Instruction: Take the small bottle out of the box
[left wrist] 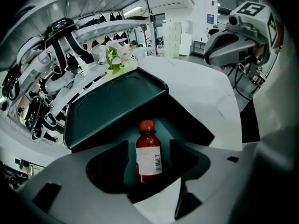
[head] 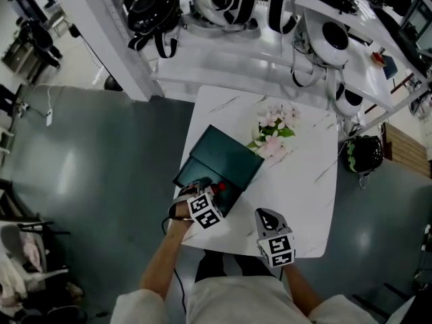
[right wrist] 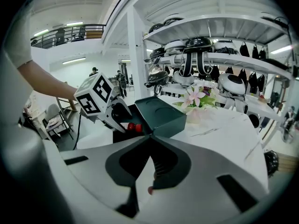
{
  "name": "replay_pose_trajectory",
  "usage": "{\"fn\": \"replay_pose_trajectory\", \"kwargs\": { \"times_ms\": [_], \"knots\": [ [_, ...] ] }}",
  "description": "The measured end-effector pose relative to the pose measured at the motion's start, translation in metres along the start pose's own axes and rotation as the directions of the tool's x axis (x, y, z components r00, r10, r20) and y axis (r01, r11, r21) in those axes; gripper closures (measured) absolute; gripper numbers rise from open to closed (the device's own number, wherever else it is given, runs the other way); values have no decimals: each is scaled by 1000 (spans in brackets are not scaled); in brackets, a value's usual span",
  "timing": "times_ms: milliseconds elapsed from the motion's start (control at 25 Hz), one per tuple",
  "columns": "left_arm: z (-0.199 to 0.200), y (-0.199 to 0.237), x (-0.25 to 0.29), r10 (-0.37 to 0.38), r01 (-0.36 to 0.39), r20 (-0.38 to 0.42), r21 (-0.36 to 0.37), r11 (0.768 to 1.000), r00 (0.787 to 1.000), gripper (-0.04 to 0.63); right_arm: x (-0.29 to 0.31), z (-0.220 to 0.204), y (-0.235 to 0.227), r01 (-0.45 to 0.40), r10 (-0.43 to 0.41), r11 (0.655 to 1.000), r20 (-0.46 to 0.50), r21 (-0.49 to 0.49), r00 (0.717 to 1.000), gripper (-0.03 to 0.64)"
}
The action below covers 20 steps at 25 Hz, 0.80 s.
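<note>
Nearest, right gripper point(right wrist: 149, 143) over the white table point(head: 304, 181), off the near right corner of the box point(left wrist: 189, 125) and apart from it; jaws pressed together at the tips, pinching nothing. Next, left gripper point(left wrist: 148, 147) at the box's near end, tipped steeply down into it; jaws spread wide, one on each side of the bottle point(left wrist: 149, 160), a gap on both sides, no pad touching. Bottle not yet out: inside the box, between those jaws, dark red, red cap toward the lid point(left wrist: 112, 104), white label facing the left gripper. Standing or lying, cannot tell. Box dark green, near the table's left edge; lid open, tilted up on the far side, a recessed panel in its inner face. Beyond the box, on the far part of the table, a bunch of pink and white flowers point(head: 273, 130). Farther still, past the table's far end, white racks point(head: 229, 52) loaded with helmets point(head: 154, 9) and dark straps.
</note>
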State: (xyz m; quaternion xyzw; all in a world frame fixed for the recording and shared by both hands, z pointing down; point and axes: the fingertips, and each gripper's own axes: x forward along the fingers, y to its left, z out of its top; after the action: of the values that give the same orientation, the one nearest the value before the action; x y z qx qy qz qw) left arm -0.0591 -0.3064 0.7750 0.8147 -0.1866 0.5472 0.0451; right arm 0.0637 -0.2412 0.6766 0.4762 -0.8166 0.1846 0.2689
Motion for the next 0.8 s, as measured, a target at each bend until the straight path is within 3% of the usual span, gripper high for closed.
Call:
{"fn": "replay_pose_trajectory", "kwargs": {
  "times_ms": [440,800],
  "knots": [
    [-10,-1,30,-84,86,-98,25,996,992,308,-5,-6,-11,22,-22,1000,-7,21,1000,597],
    [-13,1,40,-162,164,-107,7,986,981,308,-4,-8,-13,22,-21,1000,-10,21,1000,597]
  ]
}}
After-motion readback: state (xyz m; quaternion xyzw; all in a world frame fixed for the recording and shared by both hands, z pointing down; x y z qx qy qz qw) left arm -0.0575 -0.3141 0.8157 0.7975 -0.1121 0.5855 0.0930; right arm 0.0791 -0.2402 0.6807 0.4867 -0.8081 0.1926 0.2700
